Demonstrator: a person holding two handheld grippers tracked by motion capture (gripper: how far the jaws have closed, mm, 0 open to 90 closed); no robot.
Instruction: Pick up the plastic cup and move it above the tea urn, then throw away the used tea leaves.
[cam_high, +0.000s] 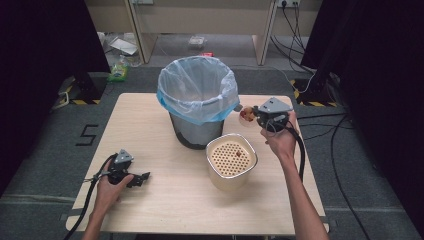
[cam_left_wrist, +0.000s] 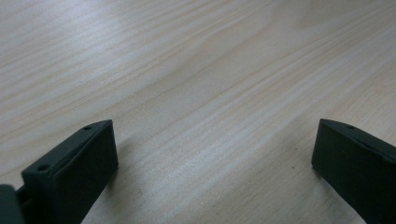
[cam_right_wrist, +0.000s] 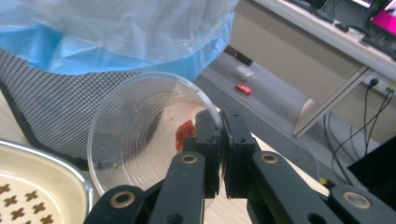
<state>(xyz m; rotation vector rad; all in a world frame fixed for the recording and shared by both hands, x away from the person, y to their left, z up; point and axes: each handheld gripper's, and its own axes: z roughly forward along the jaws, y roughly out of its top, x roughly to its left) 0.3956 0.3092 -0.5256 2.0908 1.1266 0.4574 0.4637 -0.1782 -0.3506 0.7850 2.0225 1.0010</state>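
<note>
High view: I am holding my right claw (cam_high: 251, 114) above the desk (cam_high: 150, 125), just to the right of the bin (cam_high: 197, 100), and it is pinching the rim of a clear cup (cam_high: 245, 115). The cup is hanging in the air beside the bin's upper edge, apart from the desk. My left claw (cam_high: 142, 178) is resting on the desk near its front left corner, well apart from everything else. A cream strainer box (cam_high: 231, 160) is standing on the desk in front of the bin, between my two hands.

Right claw view: my jaws are pressing together on the wall of the cup (cam_right_wrist: 140, 135), one jaw inside and one outside. The cup is lying tilted on its side with its mouth facing the camera, and a red scrap (cam_right_wrist: 185, 134) is sticking to its inner wall. The bin's black mesh (cam_right_wrist: 51, 102) and its blue liner (cam_right_wrist: 116, 51) are rising just behind the cup; the perforated strainer box (cam_right_wrist: 28, 186) is showing at lower left.

Left claw view: my jaws are standing spread wide over bare wood (cam_left_wrist: 196, 93), gripping nothing.
</note>
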